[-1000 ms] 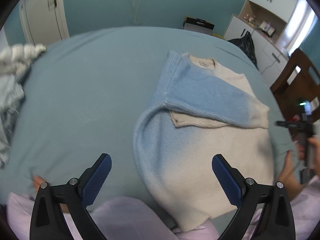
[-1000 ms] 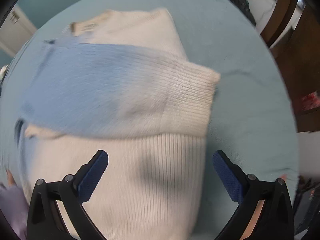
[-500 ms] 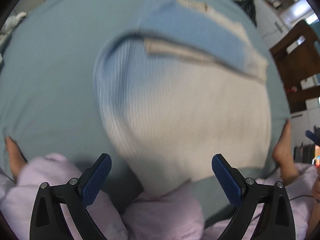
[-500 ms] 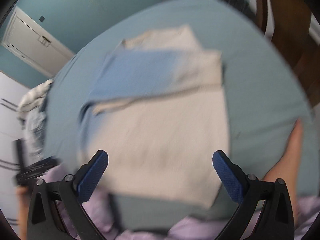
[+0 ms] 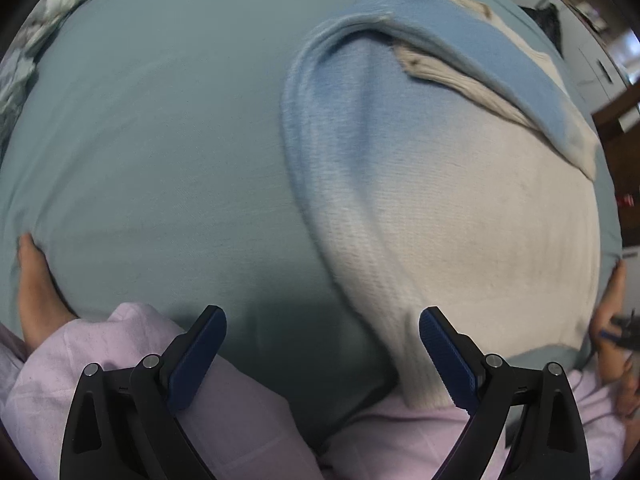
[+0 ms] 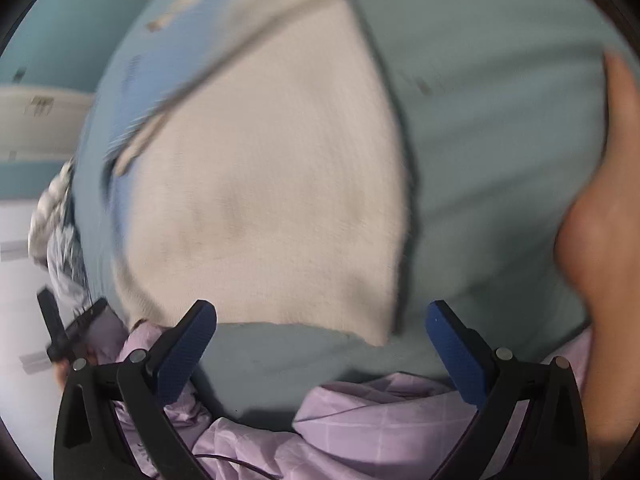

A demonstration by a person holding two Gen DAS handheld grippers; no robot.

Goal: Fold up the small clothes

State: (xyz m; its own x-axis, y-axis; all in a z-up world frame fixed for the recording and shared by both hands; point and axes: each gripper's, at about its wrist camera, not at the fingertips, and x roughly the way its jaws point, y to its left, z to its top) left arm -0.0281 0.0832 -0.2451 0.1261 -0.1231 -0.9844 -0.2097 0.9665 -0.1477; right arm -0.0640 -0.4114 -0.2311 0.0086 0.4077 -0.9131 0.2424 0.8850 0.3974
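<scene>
A small blue-and-cream knit sweater (image 5: 460, 208) lies flat on the teal bed sheet (image 5: 160, 160), a sleeve (image 5: 480, 60) folded across its chest. It also shows in the right wrist view (image 6: 260, 200). My left gripper (image 5: 322, 354) is open and empty, just above the sweater's near left hem corner. My right gripper (image 6: 320, 346) is open and empty, just short of the sweater's near right hem corner (image 6: 376, 336).
The person's lilac trouser legs (image 5: 200, 420) and bare feet (image 5: 36, 292) lie at the near bed edge; a foot (image 6: 608, 240) is right of the right gripper. Crumpled clothes (image 5: 24, 60) lie far left. A wooden chair (image 5: 620, 120) stands at right.
Both grippers have dropped and pulled back from over the sweater's middle to its near hem. Both stay open. The sweater has not changed.
</scene>
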